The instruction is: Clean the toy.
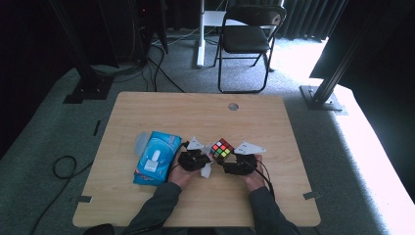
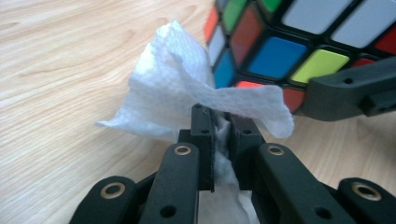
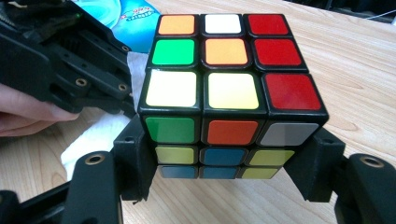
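Wiping step in hand. Right claw [image 3: 224,186] clamped on the puzzle cube [image 3: 224,88], held just above the counter [image 1: 161,107] centre. Left claw [image 2: 219,126] pinches a white tissue [image 2: 177,88] at the cube's 9 o'clock side. Next: press the tissue onto a face and rub.

Cube [image 2: 299,51] cut off by frame's top edge.

Legible text: none. The blue tissue pack [image 3: 133,21] carries a short line of red print near its edge in the right gripper view; the characters are too small and blurred to read. The cube [image 3: 224,79] bears plain coloured stickers, unlettered.
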Tool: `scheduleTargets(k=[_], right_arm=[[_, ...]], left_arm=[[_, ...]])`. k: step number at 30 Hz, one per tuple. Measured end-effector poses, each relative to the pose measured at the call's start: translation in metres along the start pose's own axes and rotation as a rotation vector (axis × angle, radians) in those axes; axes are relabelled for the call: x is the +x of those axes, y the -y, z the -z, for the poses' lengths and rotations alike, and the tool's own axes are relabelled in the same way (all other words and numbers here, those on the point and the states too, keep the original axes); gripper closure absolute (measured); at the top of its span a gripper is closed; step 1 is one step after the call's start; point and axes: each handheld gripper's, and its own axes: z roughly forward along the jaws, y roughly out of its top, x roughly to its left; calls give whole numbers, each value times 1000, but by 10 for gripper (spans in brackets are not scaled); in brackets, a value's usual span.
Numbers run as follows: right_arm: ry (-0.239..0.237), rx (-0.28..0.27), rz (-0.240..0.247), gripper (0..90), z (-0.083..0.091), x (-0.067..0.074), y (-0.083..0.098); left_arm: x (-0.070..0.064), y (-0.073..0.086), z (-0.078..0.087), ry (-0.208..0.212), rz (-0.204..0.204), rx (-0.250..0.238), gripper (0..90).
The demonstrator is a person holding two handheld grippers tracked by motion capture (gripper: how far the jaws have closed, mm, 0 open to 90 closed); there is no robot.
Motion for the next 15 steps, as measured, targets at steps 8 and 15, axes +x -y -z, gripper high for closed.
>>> scheduleTargets(k=[8,15], right_arm=[[1,0,-1,341,-1,0,0],[23,-6,-16,341,1,-3,1]], left_arm=[[-13,3,-8,84,-46,-2,833],[-24,4,-5,106,-100,2,832]])
